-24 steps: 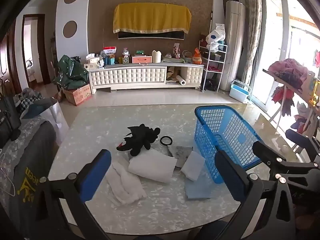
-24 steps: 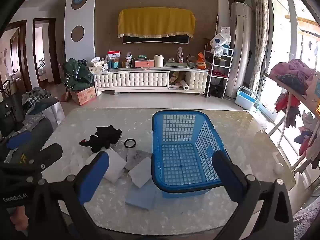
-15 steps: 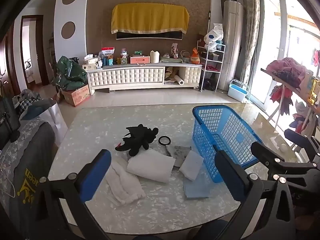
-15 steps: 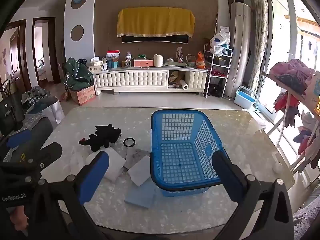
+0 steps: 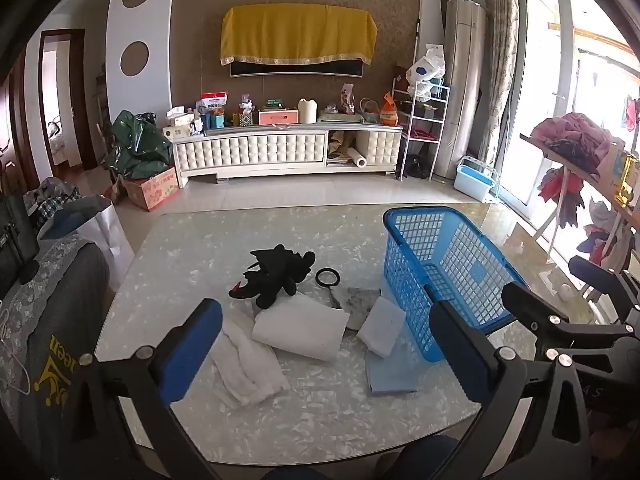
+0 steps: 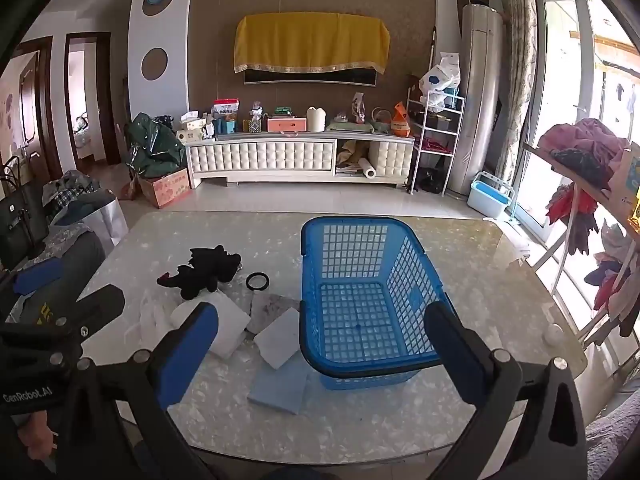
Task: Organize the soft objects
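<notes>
While the black plush toy [image 5: 278,274], white folded towel [image 5: 302,332] and blue cloth [image 5: 386,376] lie on the marble table [image 5: 320,428] just left of the empty blue basket [image 6: 360,300], both the left gripper [image 5: 326,344] and right gripper [image 6: 320,344] hover wide apart, holding nothing.

Marbled table [image 5: 180,248] carries blue basket [image 5: 448,276], black plush toy [image 5: 276,274], black ring [image 5: 327,278], white towels [image 5: 248,368], white foam block [image 5: 382,326], blue cloth [image 5: 386,376].
</notes>
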A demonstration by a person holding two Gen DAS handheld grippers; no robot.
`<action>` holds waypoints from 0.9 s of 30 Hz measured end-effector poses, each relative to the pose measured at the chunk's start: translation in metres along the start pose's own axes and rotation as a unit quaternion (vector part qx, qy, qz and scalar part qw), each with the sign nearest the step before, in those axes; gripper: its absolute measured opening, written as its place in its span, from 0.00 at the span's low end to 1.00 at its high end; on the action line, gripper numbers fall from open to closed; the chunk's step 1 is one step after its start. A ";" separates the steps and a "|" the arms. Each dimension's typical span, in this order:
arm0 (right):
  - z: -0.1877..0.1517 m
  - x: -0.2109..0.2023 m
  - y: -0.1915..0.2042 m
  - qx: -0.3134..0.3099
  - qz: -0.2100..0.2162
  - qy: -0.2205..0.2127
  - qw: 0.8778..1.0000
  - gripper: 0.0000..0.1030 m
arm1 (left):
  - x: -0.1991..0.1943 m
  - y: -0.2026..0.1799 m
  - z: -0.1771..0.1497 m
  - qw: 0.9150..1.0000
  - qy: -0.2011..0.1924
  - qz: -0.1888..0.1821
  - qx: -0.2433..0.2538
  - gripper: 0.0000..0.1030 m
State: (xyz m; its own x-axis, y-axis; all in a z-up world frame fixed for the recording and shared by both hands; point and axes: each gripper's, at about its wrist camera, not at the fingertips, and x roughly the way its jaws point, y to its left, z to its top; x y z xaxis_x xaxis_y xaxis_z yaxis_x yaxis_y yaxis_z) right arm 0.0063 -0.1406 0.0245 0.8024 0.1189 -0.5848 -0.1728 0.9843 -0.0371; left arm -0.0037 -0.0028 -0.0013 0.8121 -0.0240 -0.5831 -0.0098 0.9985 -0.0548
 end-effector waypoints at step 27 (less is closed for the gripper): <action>0.000 -0.001 -0.003 0.003 0.003 0.003 1.000 1.00 | -0.005 -0.005 0.001 1.000 -0.004 0.008 0.014 1.00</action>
State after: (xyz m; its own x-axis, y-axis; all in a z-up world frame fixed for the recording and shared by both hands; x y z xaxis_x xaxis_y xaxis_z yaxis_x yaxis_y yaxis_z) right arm 0.0061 -0.1438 0.0254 0.7980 0.1250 -0.5896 -0.1749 0.9842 -0.0280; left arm -0.0066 -0.0081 0.0028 0.8163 -0.0072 -0.5776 -0.0067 0.9997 -0.0220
